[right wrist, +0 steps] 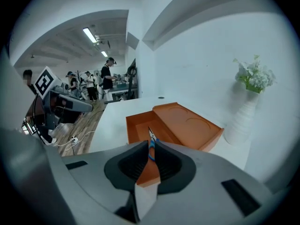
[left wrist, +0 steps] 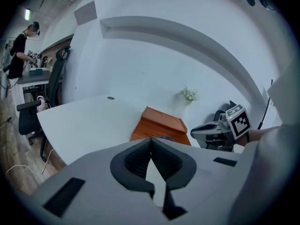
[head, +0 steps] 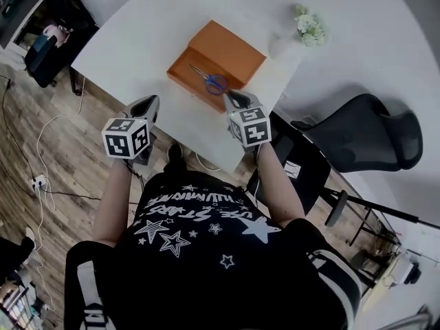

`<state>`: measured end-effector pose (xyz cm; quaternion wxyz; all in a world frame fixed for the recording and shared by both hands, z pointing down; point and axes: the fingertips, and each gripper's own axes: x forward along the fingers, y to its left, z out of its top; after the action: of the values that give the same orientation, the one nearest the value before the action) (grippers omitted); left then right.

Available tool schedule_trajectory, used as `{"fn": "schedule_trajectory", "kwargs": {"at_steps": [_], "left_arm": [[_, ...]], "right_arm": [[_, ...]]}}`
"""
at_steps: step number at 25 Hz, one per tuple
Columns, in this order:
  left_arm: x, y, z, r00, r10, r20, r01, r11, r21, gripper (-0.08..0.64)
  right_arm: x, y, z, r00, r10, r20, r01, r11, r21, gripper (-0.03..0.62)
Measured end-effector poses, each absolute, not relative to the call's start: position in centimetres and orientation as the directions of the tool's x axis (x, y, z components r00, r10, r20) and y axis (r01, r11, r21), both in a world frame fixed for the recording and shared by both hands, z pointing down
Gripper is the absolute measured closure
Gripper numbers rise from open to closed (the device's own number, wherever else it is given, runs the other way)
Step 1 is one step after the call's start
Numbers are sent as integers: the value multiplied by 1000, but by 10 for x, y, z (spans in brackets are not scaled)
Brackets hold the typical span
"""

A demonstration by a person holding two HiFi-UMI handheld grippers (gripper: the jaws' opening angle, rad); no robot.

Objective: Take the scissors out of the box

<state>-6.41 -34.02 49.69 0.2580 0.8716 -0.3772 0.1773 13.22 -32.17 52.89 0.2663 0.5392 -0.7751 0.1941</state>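
An open orange box (head: 184, 72) lies on the white table (head: 137, 40), its lid (head: 228, 50) lying against the far side. Scissors (head: 212, 80) with blue handles lie inside the box. My right gripper (head: 236, 99) hovers at the box's near edge. In the right gripper view the scissors (right wrist: 150, 135) show through the narrow gap between its jaws (right wrist: 151, 143). My left gripper (head: 146, 106) hangs off the table's near edge, left of the box. Its jaw tips (left wrist: 151, 140) touch and hold nothing. The box (left wrist: 161, 124) lies ahead of it.
A white vase with flowers (head: 307, 27) stands on the table right of the lid. A black office chair (head: 371, 135) is at the right, past the table's edge. Cables and a power strip (head: 40, 183) lie on the wood floor. People stand far off (right wrist: 107, 78).
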Motion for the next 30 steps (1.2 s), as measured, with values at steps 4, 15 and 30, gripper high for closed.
{"fn": "schedule_trajectory", "kwargs": {"at_steps": [4, 15, 30], "left_arm": [[-64, -366, 500, 671, -544, 504, -731, -597, 329, 541], [-74, -426, 509, 707, -503, 497, -697, -613, 371, 541], [-80, -469, 533, 717, -472, 513, -687, -600, 409, 541]], "right_arm": [[127, -344, 544, -240, -681, 691, -929, 368, 40, 535], [103, -388, 580, -150, -490, 859, -841, 520, 150, 534], [110, -407, 624, 37, -324, 945, -769, 594, 234, 451]]}}
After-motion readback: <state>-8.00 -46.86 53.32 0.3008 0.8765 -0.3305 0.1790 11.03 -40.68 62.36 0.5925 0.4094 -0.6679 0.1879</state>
